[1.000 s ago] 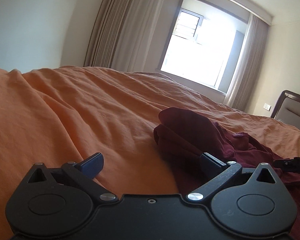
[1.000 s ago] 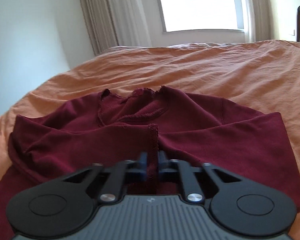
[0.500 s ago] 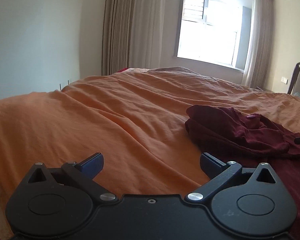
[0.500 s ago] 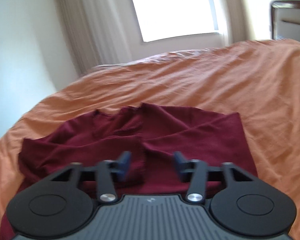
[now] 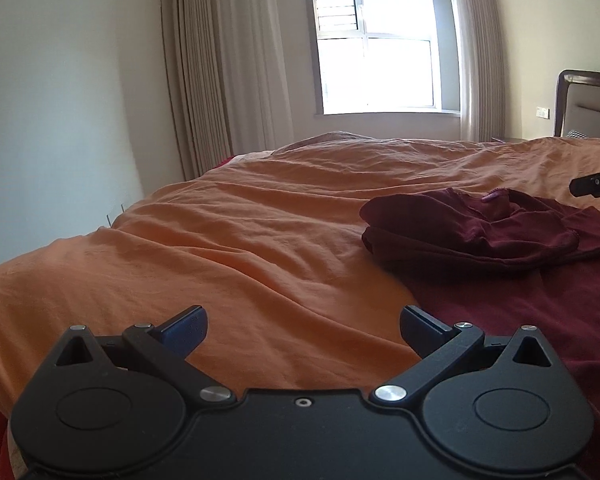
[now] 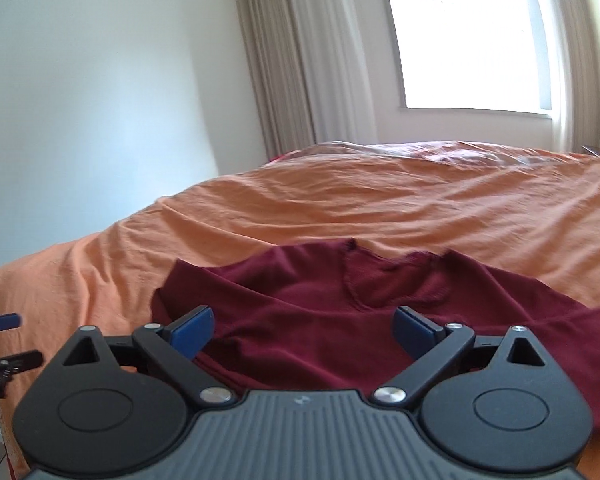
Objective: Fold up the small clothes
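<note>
Soft maroon knit top (image 6: 380, 320) lay limp on the bed — best pinched at its hem.
Left gripper (image 5: 302, 326) gaped empty; right gripper (image 6: 302, 326) was opening, gripping nothing.

I see a bedroom, daylit. A bed covered with an orange sheet (image 5: 260, 240) fills the near and middle ground; its cloth is rumpled into long creases. On the far wall a window (image 5: 376, 52) glares white with daylight, a louvred pane at its upper left. Beige curtains (image 5: 224, 68) hang left of it, and a paler curtain (image 5: 476, 52) hangs on its right. The left wall (image 5: 52, 100) is plain and pale. At far right a dark-framed padded headboard (image 5: 588, 104) stands by a wall socket (image 5: 542, 112).
</note>
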Motion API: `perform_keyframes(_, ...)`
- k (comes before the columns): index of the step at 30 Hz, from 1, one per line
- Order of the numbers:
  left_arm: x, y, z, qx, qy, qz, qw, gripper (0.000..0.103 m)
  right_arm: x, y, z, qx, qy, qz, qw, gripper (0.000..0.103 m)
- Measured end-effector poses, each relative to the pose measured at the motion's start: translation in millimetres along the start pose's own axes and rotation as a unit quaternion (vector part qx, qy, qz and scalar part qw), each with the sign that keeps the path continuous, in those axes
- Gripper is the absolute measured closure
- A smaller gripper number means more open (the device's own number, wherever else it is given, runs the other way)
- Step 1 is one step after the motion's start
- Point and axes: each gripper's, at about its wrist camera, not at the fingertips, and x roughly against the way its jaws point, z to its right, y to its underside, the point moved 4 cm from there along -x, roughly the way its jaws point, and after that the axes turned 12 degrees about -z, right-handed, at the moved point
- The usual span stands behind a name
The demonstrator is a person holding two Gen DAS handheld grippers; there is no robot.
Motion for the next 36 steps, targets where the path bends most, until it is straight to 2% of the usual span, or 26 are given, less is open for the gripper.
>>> perform_keyframes(3, -22.5, -6.5, -3.3, -0.009, 0.014, 0.007, 0.9998, 0.001, -22.7, -23.1, -24.4, 0.041, -0.019, 0.002, 0.999, 0.005)
perform_keyframes(6, -44.7, -17.2, -4.9, -0.047, 0.033, 0.025, 0.998, 0.001, -57.4, -54.6, -56.7, 0.094, -0.033, -0.005, 0.995, 0.007)
perform_keyframes(8, -61.8, -24.6, -6.5, -0.071, 0.053, 0.033, 0.9955, 0.001, -87.5, -76.5, -78.8, 0.111, -0.044, -0.026, 0.993, 0.015)
perform_keyframes(10, -81.1, -31.1, -8.9, -0.093, 0.071, 0.032, 0.9926, 0.001, -119.7, -94.0, -98.0, 0.112, -0.051, -0.068, 0.99, 0.033)
perform_keyframes(11, -91.0, -34.3, -11.4, -0.099, 0.076, 0.029, 0.9918, 0.002, -133.4, -99.0, -106.8, 0.116, -0.054, -0.09, 0.988, 0.034)
perform_keyframes(13, -108.6, -40.7, -16.6, -0.1, 0.089, 0.016, 0.9909, 0.008, -149.8, -101.3, -117.6, 0.125, -0.052, -0.123, 0.983, 0.034)
perform_keyframes(18, -136.2, -58.2, -16.1, -0.092, 0.149, -0.022, 0.9844, 0.014, -150.7, -96.8, -126.4, 0.148, -0.078, -0.127, 0.978, 0.034)
perform_keyframes(21, -141.9, -69.2, -3.0, -0.123, 0.146, -0.012, 0.9815, 0.014, -163.4, -102.7, -131.6, 0.17, -0.074, -0.142, 0.972, 0.035)
perform_keyframes(23, -145.0, -76.1, 4.5, -0.149, 0.142, -0.001, 0.9787, 0.016, -176.9, -103.4, -136.4, 0.179, -0.076, -0.166, 0.967, 0.039)
perform_keyframes(26, -150.6, -82.2, 12.9, -0.173, 0.149, 0.004, 0.9736, 0.017, -192.2, -95.6, -138.1, 0.191, -0.073, -0.211, 0.956, 0.05)
perform_keyframes(28, -156.5, -82.5, 18.7, -0.189, 0.157, -0.006, 0.9694, 0.02, -198.2, -91.5, -136.3, 0.194, -0.07, -0.224, 0.953, 0.056)
perform_keyframes(30, -161.1, -82.9, 21.8, -0.195, 0.162, -0.016, 0.9672, 0.024, -200.9, -93.2, -131.3, 0.178, -0.081, -0.226, 0.954, 0.069)
perform_keyframes(31, -163.2, -83.7, 22.8, -0.196, 0.164, -0.021, 0.9666, 0.025, -202.4, -94.2, -128.1, 0.167, -0.084, -0.23, 0.955, 0.082)
perform_keyframes(32, -164.6, -84.8, 23.2, -0.194, 0.165, -0.023, 0.9666, 0.025, -203.9, -95.9, -124.6, 0.158, -0.089, -0.233, 0.956, 0.088)
perform_keyframes(34, -166.2, -88.1, 24.1, -0.193, 0.17, -0.027, 0.966, 0.028, -202.2, -101.0, -118.2, 0.142, -0.107, -0.228, 0.957, 0.096)
perform_keyframes(36, -167.6, -91.9, 25.3, -0.194, 0.178, -0.032, 0.9643, 0.029, -196.5, -108.2, -110.0, 0.125, -0.133, -0.218, 0.959, 0.097)
